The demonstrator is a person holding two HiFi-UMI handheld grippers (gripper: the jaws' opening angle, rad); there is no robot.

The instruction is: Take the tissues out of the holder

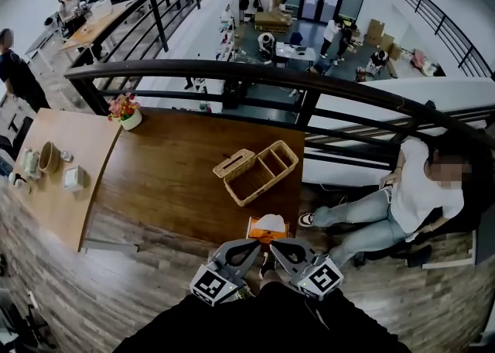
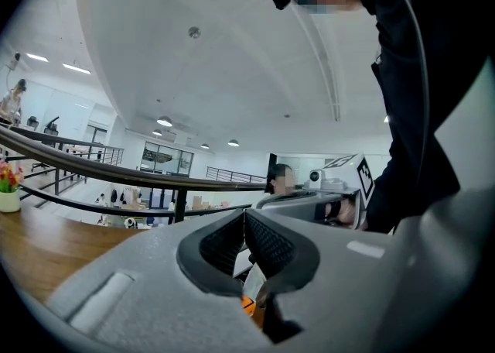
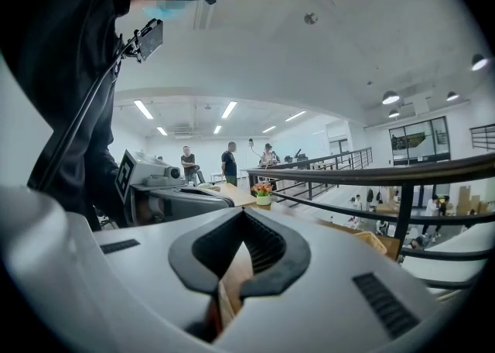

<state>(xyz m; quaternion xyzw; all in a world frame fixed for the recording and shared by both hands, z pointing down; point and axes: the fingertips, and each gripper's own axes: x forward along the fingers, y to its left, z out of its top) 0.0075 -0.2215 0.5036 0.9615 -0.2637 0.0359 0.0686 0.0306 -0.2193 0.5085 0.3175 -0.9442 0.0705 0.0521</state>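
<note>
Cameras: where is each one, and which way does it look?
Head view: on the person's head, looking down at the table, tissue box, left tool, right tool, dark lap.
Left gripper view: on the left tool, facing the railing along shut jaws; dark torso at right.
Right gripper view: on the right tool, facing the flower pot along shut jaws; dark arm at left.
Shared: each gripper view shows the other tool.

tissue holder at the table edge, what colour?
Orange holder, white tissue sticking out on top. Shows best in the head view.
</note>
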